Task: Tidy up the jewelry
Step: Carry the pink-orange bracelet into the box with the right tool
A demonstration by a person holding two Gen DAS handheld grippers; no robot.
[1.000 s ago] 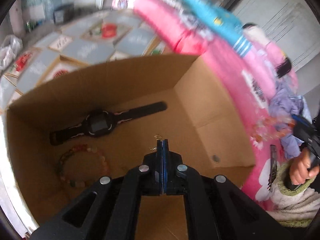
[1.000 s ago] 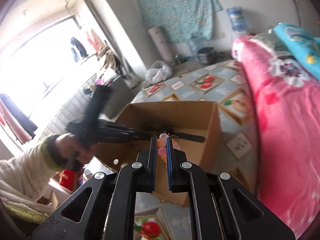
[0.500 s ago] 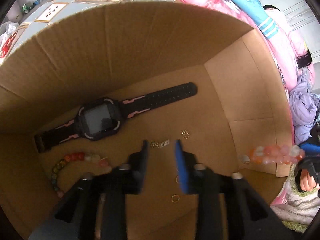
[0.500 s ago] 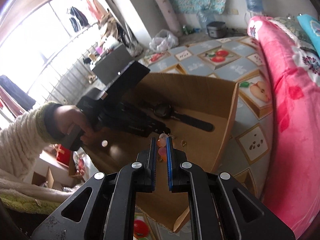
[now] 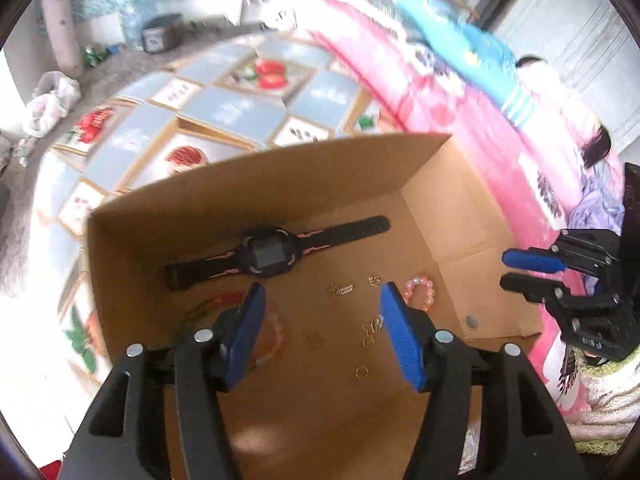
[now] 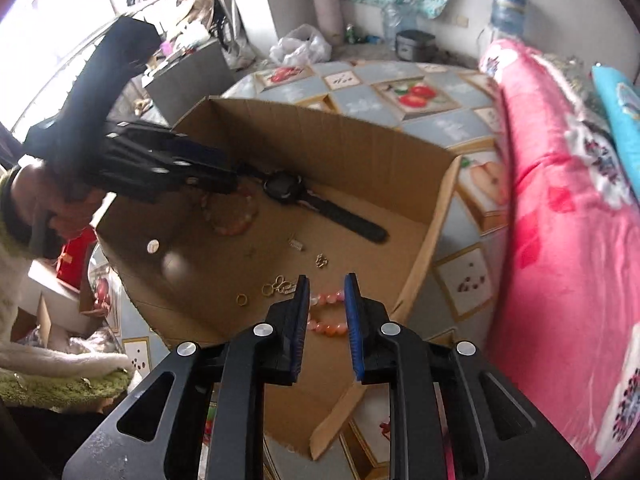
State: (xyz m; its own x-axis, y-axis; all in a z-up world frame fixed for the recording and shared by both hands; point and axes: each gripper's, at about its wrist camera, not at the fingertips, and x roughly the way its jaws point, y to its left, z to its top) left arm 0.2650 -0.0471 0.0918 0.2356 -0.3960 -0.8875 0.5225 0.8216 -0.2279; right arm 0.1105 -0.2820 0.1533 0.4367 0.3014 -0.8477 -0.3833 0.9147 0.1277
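Note:
An open cardboard box point(image 5: 280, 156) holds a black watch point(image 5: 264, 256), a blurred multicolour bead bracelet point(image 5: 276, 332), a small gold chain point(image 5: 340, 290) and gold rings point(image 5: 362, 372). My left gripper point(image 5: 322, 296) hangs over the box floor, its jaws opening with nothing between them. A pink bead bracelet point(image 5: 422, 294) lies loose on the floor near the right wall. My right gripper point(image 6: 327, 284) hovers just above that pink bracelet point(image 6: 326, 328); its jaws are opening and the pads are clear of the beads. The watch point(image 6: 282, 186) lies farther in.
A pink quilt point(image 6: 560, 220) rises along the box's right side. A fruit-patterned floor mat point(image 5: 224, 112) lies beyond the box point(image 6: 340, 140). A hand in a cream sleeve point(image 6: 60, 208) holds the left gripper point(image 6: 208, 168). Clutter and a white bag point(image 6: 300, 46) stand by the far wall.
The left gripper went from shut to open and pulled back up from the box floor. The right gripper's jaws parted, and the pink bracelet they held now lies in the box.

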